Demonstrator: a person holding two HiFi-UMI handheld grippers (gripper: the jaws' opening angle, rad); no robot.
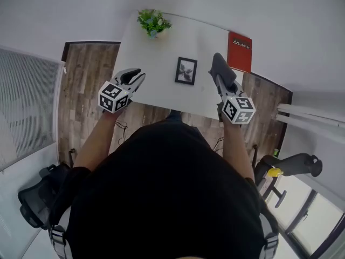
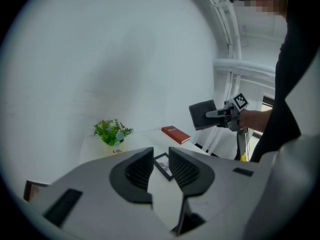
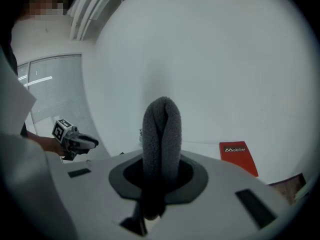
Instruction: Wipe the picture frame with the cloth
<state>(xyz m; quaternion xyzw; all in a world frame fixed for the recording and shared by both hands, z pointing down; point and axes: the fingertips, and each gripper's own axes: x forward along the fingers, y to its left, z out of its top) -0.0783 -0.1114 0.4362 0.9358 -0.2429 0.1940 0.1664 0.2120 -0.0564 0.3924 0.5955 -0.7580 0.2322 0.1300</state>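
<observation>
Left gripper [image 2: 161,154]: jaws slightly apart, nothing btwn the pads. Thru the gap, further off: picture frame [image 2: 162,165] on white table [image 2: 145,138]. Potted plant [image 2: 112,132] at back left, red book [image 2: 175,134] back right. Upper right: right gripper [image 2: 212,114] w/ dark grey cloth [image 2: 200,115] clamped in it, a hand [image 2: 252,119] behind.

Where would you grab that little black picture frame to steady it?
The small black picture frame seems to lie flat on the white table, so I'd pinch its thin left border with the empty left tool, coming from the left; the right tool is busy clamping the grey cloth.
</observation>
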